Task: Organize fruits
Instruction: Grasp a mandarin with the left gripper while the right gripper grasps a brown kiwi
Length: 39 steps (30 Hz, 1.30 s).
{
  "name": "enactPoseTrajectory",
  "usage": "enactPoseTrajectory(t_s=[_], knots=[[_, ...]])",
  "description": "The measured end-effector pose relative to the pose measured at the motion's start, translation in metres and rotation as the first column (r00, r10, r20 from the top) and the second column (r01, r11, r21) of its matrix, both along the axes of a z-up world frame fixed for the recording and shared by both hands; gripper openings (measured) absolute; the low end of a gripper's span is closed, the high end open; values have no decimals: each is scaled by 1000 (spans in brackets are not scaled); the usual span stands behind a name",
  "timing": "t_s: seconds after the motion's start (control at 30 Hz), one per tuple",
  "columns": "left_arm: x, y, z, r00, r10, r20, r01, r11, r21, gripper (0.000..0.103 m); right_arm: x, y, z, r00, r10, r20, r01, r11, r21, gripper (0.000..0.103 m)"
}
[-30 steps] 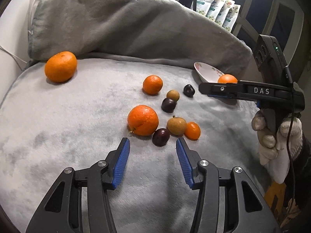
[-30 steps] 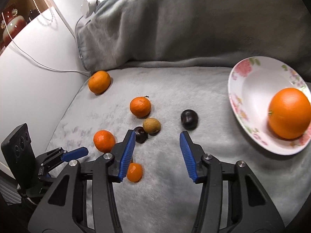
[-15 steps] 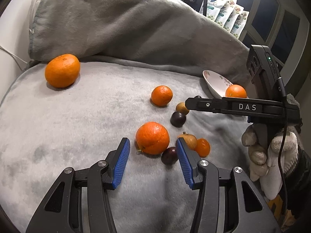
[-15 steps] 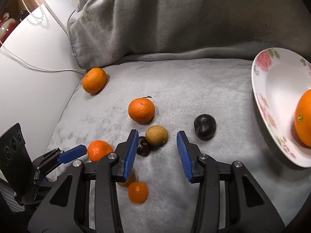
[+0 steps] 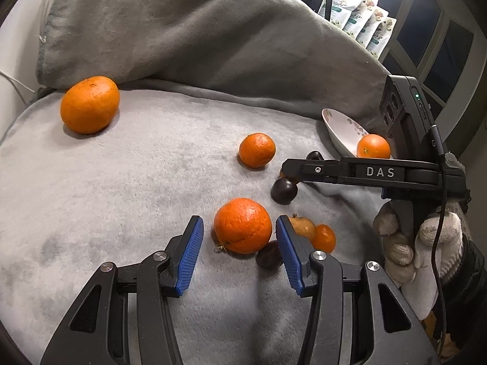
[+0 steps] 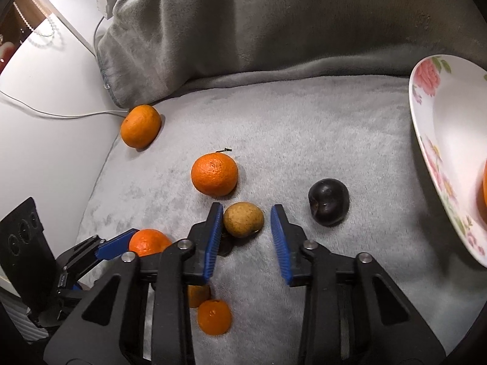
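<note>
Several fruits lie on a grey blanket [image 5: 127,182]. My left gripper [image 5: 239,237] is open, its blue pads on either side of an orange [image 5: 242,225] without touching it. A brown fruit [image 5: 303,227], a small mandarin [image 5: 325,238] and a dark plum [image 5: 269,255] lie just right of it. My right gripper [image 6: 245,228] is open around a brown round fruit [image 6: 243,219], close to the left pad. A dark plum [image 6: 328,201] lies to its right. A floral plate [image 6: 441,140] holds an orange [image 5: 373,147].
A big orange [image 5: 89,104] lies far left by the folded blanket [image 5: 197,36]. A mandarin [image 5: 257,150] and another dark plum [image 5: 284,190] lie mid-blanket. A white wall and cable [image 6: 61,115] border the left edge. Snack bags [image 5: 365,15] stand behind.
Both grippers moved forward. The left one now has the orange between its pads. The right one now has the brown fruit between its pads, and the plate slid to the right edge.
</note>
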<state>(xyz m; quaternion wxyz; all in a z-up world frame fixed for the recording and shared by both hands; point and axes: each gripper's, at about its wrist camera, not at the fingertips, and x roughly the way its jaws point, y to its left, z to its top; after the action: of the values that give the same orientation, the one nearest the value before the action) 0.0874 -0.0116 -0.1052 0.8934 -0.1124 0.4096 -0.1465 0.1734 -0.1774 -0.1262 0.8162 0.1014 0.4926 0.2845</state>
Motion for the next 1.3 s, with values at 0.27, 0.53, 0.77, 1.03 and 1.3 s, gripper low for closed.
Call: enactPoseTrajectory(t_s=[0.27,0.53,0.77,1.03,1.3], knots=[[7,-3,-6,999,-16,-29,15,1000,-17,40,-4,2,1,1000,10,8,-10,1000,-1,29],[6,0,-7,1000,-10,-26,9,1000,-26,39,-8,-6,4,1000,8,30,-8,1000,6,29],[3,7,-2,1000,13,-13,-13,999,-41,38,-18,-20,19,997,-7,82,7,1000,5,29],[7,-3,12,1000,-10,18,11,999,-44,38,-36,-39,37,986,-25,167,31,999,-32,29],[21,-29,27,997,-51,53,54,997,-51,38,-56,-71,55,964,-71,255,92,993,-69,29]])
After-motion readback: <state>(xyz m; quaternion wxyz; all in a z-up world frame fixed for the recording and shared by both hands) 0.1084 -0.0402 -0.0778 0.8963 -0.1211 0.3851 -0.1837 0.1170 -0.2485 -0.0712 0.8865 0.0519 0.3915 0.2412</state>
